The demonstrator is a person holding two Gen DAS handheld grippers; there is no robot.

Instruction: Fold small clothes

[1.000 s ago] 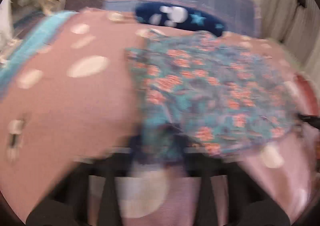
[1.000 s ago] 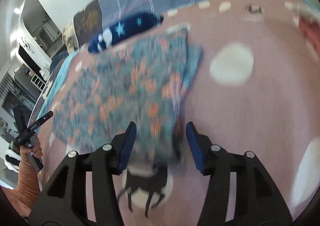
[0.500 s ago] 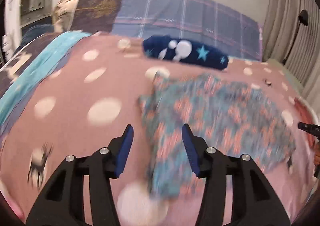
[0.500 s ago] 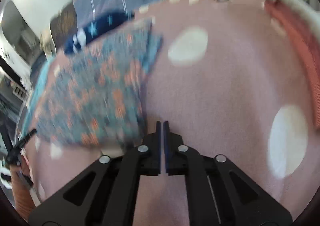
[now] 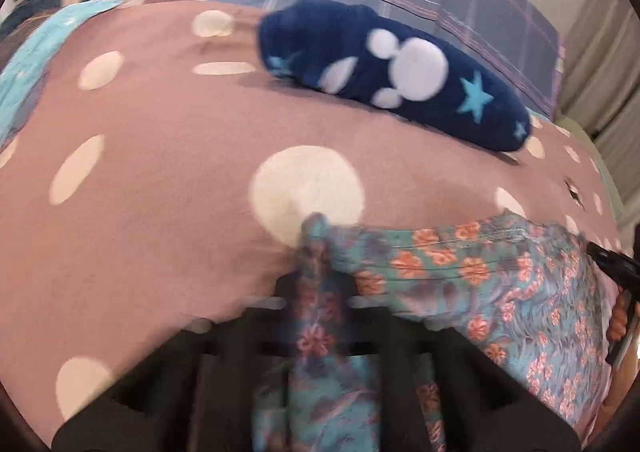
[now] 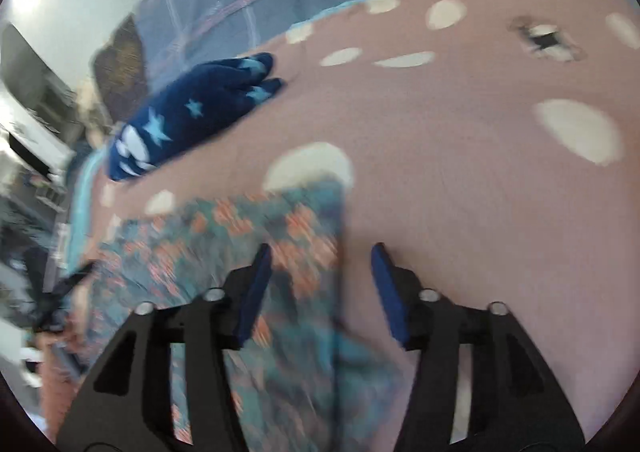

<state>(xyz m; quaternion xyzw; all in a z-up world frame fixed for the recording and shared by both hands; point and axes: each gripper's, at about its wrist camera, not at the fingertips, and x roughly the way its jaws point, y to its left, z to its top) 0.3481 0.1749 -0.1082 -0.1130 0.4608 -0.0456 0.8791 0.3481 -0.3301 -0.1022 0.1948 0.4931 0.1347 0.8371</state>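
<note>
No legible text, label, brand name, number or sign found in either wrist view. The navy garment (image 5: 400, 75) carries only white round shapes and light blue stars, no lettering. The floral garment (image 5: 500, 292) and the dotted pink bed cover (image 5: 160, 171) bear patterns only. Motion blur prevents reading any fine print, should it exist.

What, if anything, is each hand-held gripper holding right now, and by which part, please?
The left hand-held gripper is shut on a bunched corner of the floral garment. The right hand-held gripper, just opening, holds nothing; the garment's edge lies between its jaws.
</note>
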